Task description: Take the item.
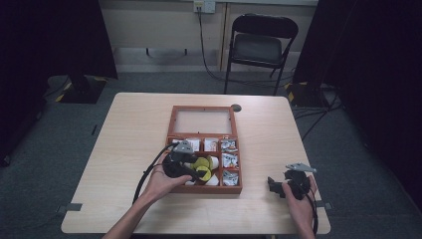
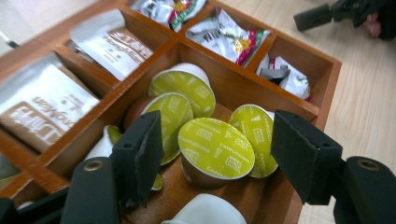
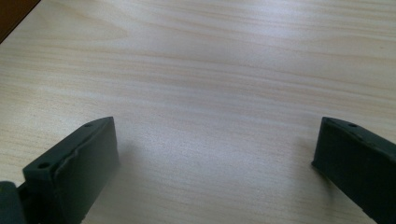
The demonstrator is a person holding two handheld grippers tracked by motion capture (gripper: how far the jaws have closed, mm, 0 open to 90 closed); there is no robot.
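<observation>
A brown wooden compartment box lies mid-table with its glass lid folded back. Its near compartment holds several coffee capsules with yellow-green foil tops. My left gripper hovers over that compartment, open, its jaws straddling one capsule without touching it. Sachets and foil packets fill the other compartments. My right gripper rests near the table's front right, open, with bare wood between its jaws. It also appears far off in the left gripper view.
The light wooden table has free room left and right of the box. A black folding chair stands behind the table. Dark curtains flank both sides. A small round grey disc sits by the box's far corner.
</observation>
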